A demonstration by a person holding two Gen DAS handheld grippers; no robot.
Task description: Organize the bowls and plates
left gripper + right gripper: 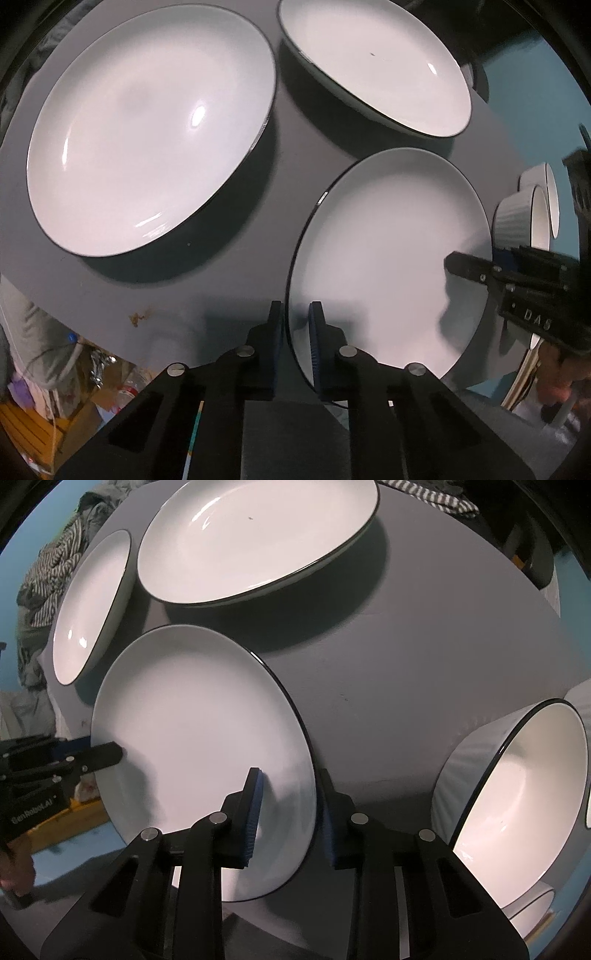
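On grey round table (424, 672), flat white black-rimmed plate (388, 258) sits near edge, we grip it from both sides. Our left gripper (298, 332): fingers nearly together, clamped on plate's rim. Our right gripper (291, 812): blue-padded fingers (255, 805) astride opposite rim, narrow gap, contact unclear. Two white shallow bowls (147, 129) beyond plate; ribbed white bowl (517, 782) just beside our right gripper.
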